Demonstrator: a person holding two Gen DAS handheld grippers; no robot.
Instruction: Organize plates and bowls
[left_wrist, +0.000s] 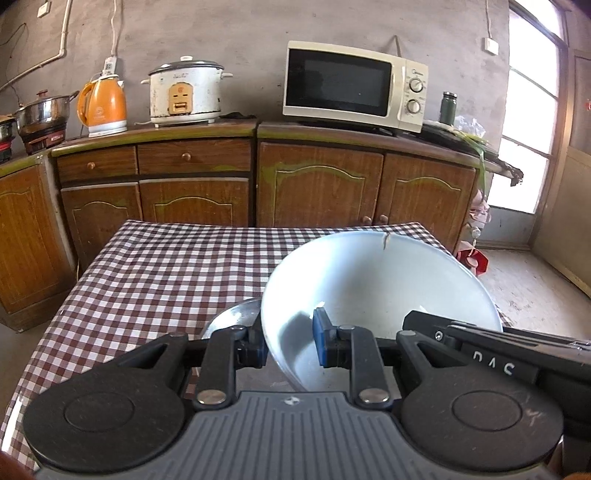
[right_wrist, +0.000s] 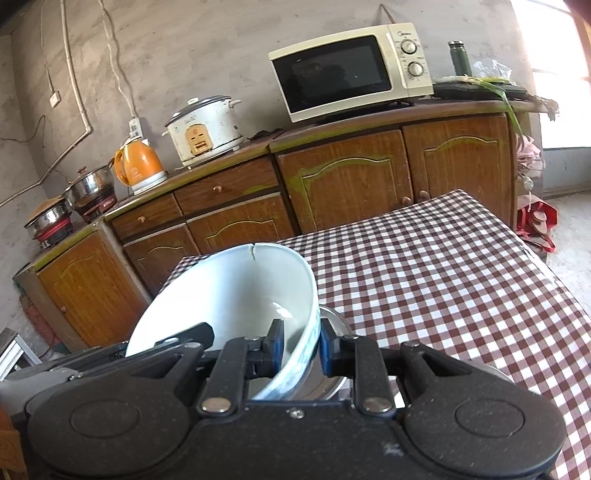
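While both grippers grip the same white bowl (left_wrist: 373, 291) from opposite sides, it hangs tilted above the checked tablecloth (left_wrist: 155, 273). The left gripper (left_wrist: 290, 345) has its blue-padded fingers (left_wrist: 320, 338) pinched on the bowl's near-left wall, one pad outside the rim and one inside. Just left of that gripper and partly under the bowl lies a metal bowl (left_wrist: 232, 315), only its shiny rim showing. Ahead of the left gripper's fingers, on the bowl's far rim, there is a crack (left_wrist: 386, 242). To the right of the left gripper, the black body of the other tool reaches in at the bowl's right edge.

In the right wrist view, the right gripper (right_wrist: 298, 349) is clamped on the bowl's right wall, its pads on either side of the rim. Directly under and right of its fingers sits the metal bowl on the tablecloth. Further ahead, along the wooden cabinets (right_wrist: 332, 184), stand an orange kettle (right_wrist: 138, 166), a rice cooker (right_wrist: 205, 129) and a microwave (right_wrist: 351, 72), left to right.
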